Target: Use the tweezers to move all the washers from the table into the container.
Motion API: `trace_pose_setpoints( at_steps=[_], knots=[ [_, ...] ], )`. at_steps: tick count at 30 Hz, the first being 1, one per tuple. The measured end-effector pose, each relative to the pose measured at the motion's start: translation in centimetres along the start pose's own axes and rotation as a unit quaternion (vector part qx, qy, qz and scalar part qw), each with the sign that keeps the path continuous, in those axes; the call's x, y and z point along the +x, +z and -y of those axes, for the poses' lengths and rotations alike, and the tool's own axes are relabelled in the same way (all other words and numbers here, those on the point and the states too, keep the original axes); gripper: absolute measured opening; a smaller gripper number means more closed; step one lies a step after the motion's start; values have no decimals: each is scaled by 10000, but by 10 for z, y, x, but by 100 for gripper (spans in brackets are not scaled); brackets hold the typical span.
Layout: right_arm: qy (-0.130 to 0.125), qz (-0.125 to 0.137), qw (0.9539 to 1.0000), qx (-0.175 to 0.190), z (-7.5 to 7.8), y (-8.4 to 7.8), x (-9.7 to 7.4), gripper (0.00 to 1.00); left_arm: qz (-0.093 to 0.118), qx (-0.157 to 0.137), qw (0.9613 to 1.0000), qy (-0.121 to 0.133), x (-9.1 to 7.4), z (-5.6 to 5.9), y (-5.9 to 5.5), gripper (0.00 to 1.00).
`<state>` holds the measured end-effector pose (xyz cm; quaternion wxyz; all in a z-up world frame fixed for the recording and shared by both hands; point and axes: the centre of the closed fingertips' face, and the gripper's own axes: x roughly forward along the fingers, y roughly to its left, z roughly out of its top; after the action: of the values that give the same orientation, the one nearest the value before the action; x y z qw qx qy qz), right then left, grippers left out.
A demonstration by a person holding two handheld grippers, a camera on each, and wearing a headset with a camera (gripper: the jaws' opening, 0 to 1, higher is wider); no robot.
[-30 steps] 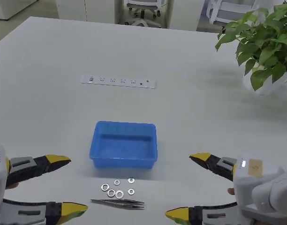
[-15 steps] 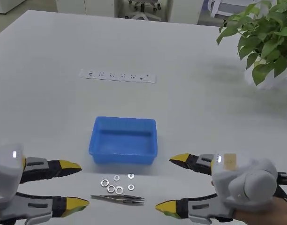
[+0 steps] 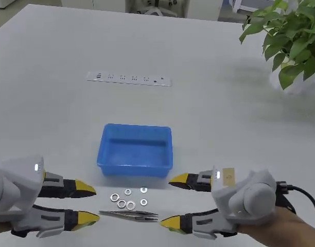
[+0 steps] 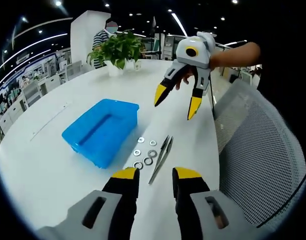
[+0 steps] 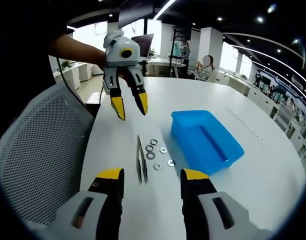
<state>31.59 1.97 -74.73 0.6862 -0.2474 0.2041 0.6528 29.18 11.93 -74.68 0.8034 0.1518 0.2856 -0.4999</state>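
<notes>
Metal tweezers [image 3: 129,215] [image 4: 161,156] [image 5: 141,164] lie flat on the white table near its front edge. Several small washers [image 3: 127,198] [image 4: 145,152] [image 5: 154,153] are scattered between the tweezers and the blue container [image 3: 135,149] [image 4: 100,129] [image 5: 205,138], which holds nothing I can see. My left gripper [image 3: 90,204] [image 4: 155,176] is open, left of the tweezers. My right gripper [image 3: 173,201] [image 5: 150,175] is open too, just right of them. Neither touches anything.
A white power strip [image 3: 128,79] lies beyond the container. A potted plant [image 3: 291,43] stands at the far right of the table. A grey mesh chair back [image 4: 258,165] [image 5: 38,155] sits at the near table edge.
Both grippers have moved inward toward the tweezers, the right one further. The head camera has shifted, so the table contents sit slightly higher.
</notes>
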Motion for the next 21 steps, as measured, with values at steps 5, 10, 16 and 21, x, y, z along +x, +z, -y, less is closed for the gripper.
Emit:
trace_pose_setpoints(
  at_steps=[5, 10, 16, 21],
  knots=[
    [91, -51, 9999, -100, 0, -1, 7, 42, -134, 73, 9998, -114, 6, 0, -5, 28],
    [231, -185, 9993, -216, -4, -5, 16, 36, -306, 162, 9992, -217, 12, 0, -11, 25],
    [413, -346, 9979, -349, -9, -11, 27, 32, -478, 288, 9980, -312, 18, 2, -16, 21],
    [538, -441, 9967, -426, -13, -14, 35, 29, -617, 367, 9967, -374, 22, 1, -20, 20]
  ],
)
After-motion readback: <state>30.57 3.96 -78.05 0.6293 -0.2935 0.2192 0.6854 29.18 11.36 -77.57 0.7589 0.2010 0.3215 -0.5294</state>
